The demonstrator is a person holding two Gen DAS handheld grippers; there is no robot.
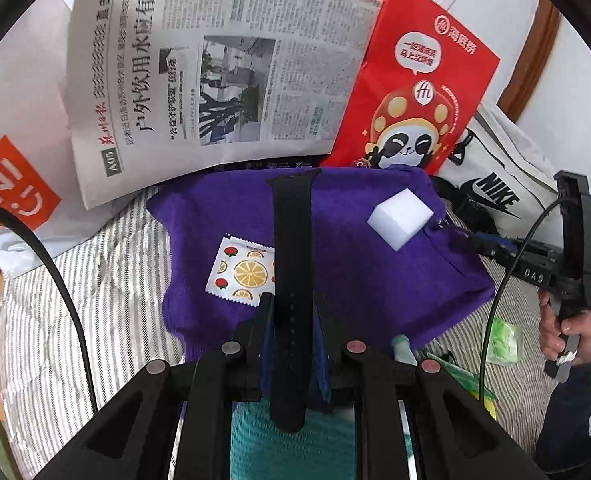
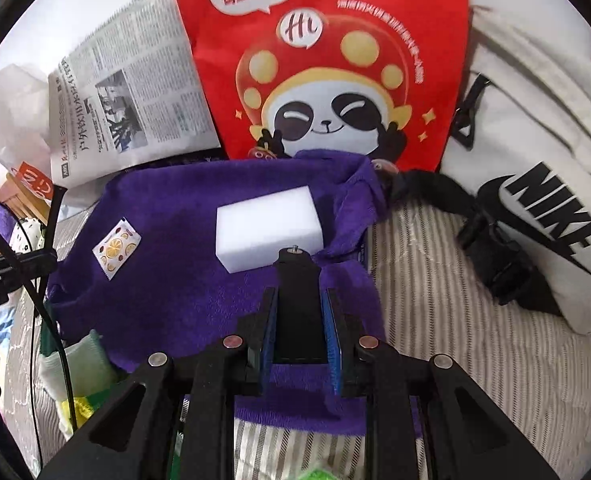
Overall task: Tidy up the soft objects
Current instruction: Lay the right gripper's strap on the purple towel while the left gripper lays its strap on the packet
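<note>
A purple towel (image 1: 375, 272) lies spread on the striped bed; it also shows in the right wrist view (image 2: 183, 280). On it sit a white sponge block (image 1: 400, 218) (image 2: 269, 226) and a fruit-print sachet (image 1: 241, 272) (image 2: 116, 248). My left gripper (image 1: 291, 308) is shut on a black watch strap (image 1: 293, 264), which stands up over the towel. My right gripper (image 2: 299, 300) is shut on a black mount piece (image 2: 298, 312) just in front of the sponge. The right gripper also shows in the left wrist view (image 1: 451, 232), at the towel's right edge.
A red panda bag (image 1: 411, 92) (image 2: 327, 60), a newspaper (image 1: 215, 80) (image 2: 135, 100) and a white Nike bag (image 1: 495, 188) (image 2: 535, 184) stand behind the towel. A teal cloth (image 1: 295, 440) lies under the left gripper. Green packets (image 1: 503, 340) (image 2: 79, 364) lie on the striped sheet (image 2: 475, 360).
</note>
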